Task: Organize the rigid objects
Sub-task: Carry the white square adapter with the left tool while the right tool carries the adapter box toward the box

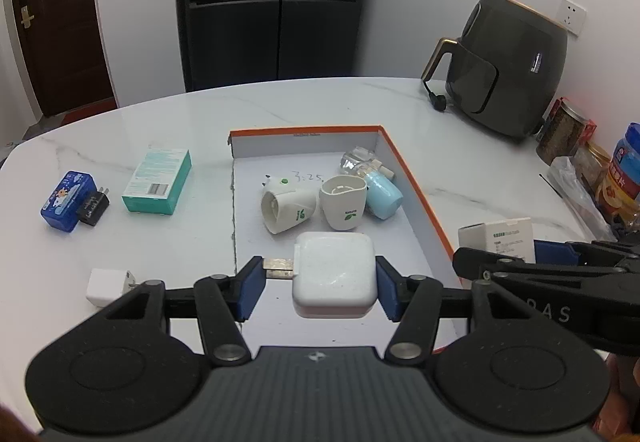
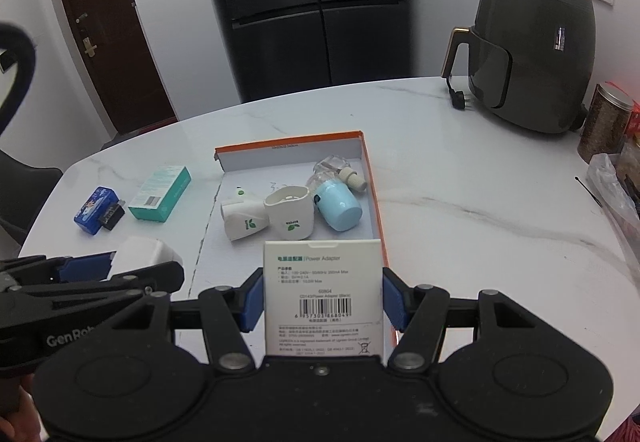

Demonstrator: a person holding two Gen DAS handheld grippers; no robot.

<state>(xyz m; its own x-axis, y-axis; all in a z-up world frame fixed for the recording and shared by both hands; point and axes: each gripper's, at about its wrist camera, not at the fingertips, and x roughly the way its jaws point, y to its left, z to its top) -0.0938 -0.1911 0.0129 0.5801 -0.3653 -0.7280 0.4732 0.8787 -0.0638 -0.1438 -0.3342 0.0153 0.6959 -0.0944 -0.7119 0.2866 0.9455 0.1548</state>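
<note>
Already boxed: two white plug-in diffusers (image 1: 288, 208), blue one (image 1: 382, 194) in orange-rimmed box (image 1: 416, 178). Left gripper (image 1: 318, 288) pinching white charger (image 1: 334, 274) over box; right gripper (image 2: 322, 296) clamping power adapter carton (image 2: 323, 294). Still out: teal carton (image 1: 158, 182), blue box (image 1: 66, 200), small white plug (image 1: 105, 287).

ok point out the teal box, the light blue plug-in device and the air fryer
teal box (image 1: 158, 182), left wrist view, middle of its top face
light blue plug-in device (image 2: 338, 208), right wrist view, its rounded blue body
air fryer (image 2: 538, 54), right wrist view, upper part of its dark body
</note>
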